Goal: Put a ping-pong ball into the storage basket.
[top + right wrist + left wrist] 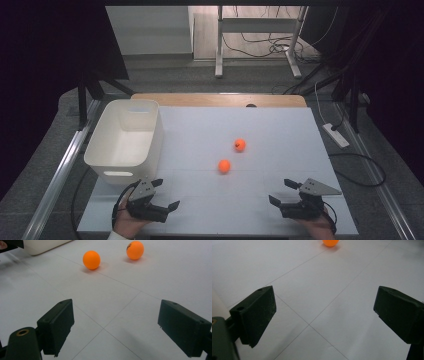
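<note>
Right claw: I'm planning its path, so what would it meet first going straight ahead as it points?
Probably the nearer orange ball, across bare table; the right claw is open, depth uncertain.

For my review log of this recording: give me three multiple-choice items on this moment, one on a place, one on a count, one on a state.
1. Where does the white bin stand on the table?
A. left side
B. right side
C. centre

2. How many orange balls lie on the table?
A. one
B. two
C. four

3. How do the jaws of the left tool stand?
A. shut on a ball
B. open, nothing between
C. shut, empty

Key: 1 A, the high view shows it there. 2 B, the near ball and the far ball. 3 B, only bare table between its jaws.
</note>
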Demonstrator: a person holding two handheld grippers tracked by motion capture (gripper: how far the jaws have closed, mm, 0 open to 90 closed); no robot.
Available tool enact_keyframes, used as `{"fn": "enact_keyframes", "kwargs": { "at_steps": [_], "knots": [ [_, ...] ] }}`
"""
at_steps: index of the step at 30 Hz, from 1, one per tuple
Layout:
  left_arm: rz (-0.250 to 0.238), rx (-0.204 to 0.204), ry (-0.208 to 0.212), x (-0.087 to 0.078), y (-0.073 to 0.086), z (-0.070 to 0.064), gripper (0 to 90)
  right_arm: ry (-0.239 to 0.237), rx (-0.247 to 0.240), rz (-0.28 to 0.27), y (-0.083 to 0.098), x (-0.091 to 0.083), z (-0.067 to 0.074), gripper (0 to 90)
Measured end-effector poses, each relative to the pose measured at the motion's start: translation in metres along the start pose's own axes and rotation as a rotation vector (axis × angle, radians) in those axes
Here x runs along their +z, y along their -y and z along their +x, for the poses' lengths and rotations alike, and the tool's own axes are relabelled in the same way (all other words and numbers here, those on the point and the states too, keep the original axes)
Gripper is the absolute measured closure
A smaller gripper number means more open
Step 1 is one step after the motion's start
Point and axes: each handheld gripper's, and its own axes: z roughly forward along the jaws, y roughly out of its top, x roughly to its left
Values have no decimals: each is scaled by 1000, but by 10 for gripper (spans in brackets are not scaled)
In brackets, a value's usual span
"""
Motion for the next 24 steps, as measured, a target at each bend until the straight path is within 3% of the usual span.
{"fn": "enact_keyframes", "kwargs": {
  "at_steps": [24],
  "knots": [
    [-38,-30,11,-2,-6,-5,54,26,-13,29,1,3,1,138]
  ]
}}
